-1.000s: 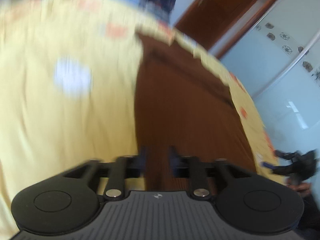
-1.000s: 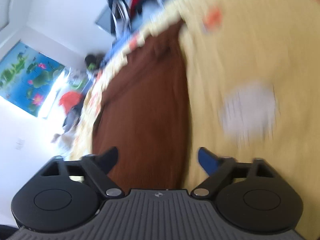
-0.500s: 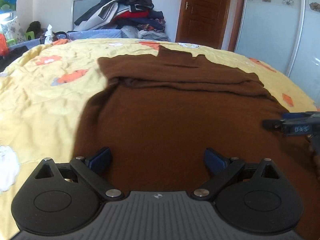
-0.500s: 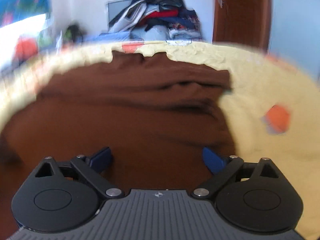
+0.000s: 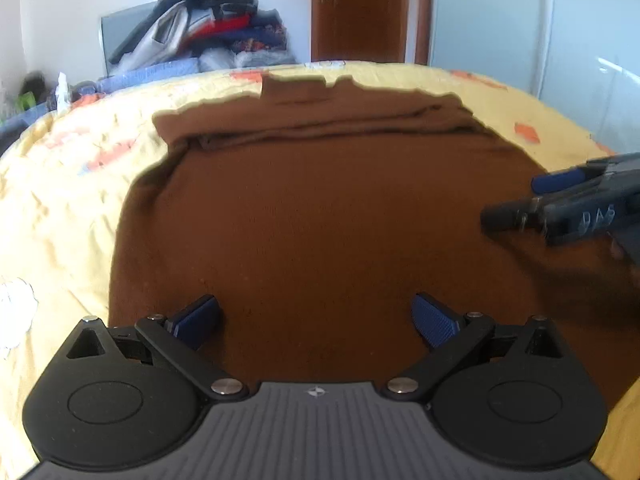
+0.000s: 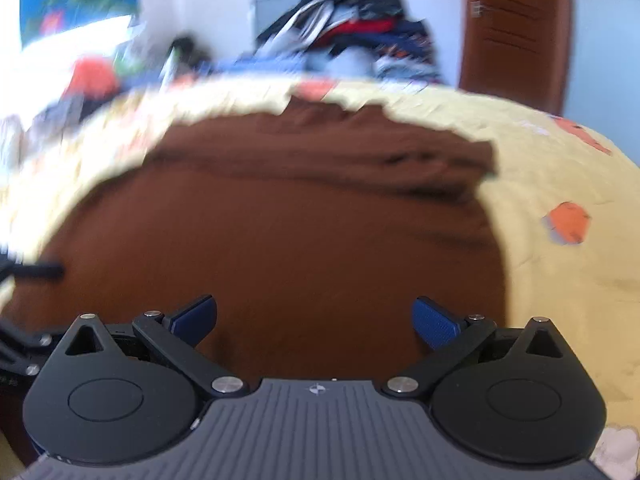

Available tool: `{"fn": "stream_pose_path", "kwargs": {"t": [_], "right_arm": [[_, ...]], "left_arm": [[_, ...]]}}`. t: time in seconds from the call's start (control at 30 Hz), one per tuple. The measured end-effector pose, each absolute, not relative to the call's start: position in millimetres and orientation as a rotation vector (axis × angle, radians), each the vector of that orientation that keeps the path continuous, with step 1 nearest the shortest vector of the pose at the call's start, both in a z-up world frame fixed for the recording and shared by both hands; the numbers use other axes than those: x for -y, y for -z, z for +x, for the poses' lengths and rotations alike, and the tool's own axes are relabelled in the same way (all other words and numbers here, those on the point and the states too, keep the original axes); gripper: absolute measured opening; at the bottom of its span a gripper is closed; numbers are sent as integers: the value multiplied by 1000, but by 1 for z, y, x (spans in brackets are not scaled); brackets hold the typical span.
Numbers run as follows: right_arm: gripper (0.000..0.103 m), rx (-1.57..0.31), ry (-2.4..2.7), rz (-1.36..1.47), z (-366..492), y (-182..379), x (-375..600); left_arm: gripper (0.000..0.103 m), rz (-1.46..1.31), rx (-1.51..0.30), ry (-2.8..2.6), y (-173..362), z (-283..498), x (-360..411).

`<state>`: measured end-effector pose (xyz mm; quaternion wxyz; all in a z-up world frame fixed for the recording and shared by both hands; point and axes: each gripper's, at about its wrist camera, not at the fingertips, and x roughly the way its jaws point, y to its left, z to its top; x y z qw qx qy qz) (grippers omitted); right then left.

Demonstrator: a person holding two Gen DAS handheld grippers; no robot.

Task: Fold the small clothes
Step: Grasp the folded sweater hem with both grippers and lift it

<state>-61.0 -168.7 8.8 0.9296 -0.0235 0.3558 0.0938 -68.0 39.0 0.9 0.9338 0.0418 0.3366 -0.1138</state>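
currently both hand-held grippers hover low over a dark brown, soft knit garment (image 5: 320,208) spread flat on a pale yellow bedspread with orange patches (image 5: 60,184). going left to right: the left gripper (image 5: 316,320) has just been opening and now stands wide, nothing between its blue pads (image 5: 196,320); the right gripper (image 6: 316,318) has likewise just been opening, wide and empty, over the garment's right half. the likely risk is pinching bedspread along with knit, or catching only the top layer, so the fold drags crooked; uneven lifting by the two hands would skew it too. the garment looks thick and matte, its near part smooth, with its far part already turned over into a rumpled band (image 5: 320,120) across the width.
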Motion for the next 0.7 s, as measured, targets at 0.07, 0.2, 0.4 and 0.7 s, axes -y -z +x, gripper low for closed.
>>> {"fn": "stream_pose_path", "kwargs": {"t": [0.07,0.2,0.4,0.7], "right_arm": [[103,-697,-196,-83,-73,1,170],[103,-711,-173,-54,-82,-2,196],[103,-784,-216,289,-136,-29,251],[103,-1004,-409,975,-172,3,326]], "left_arm": [[103,83,-695,229,0,-70,-48],[103,84,-685,198,-3,-86,-72],[103,-380,-751,200,-15,-132,-149],[103,-1077,-834,555,18,-143,-188]]}}
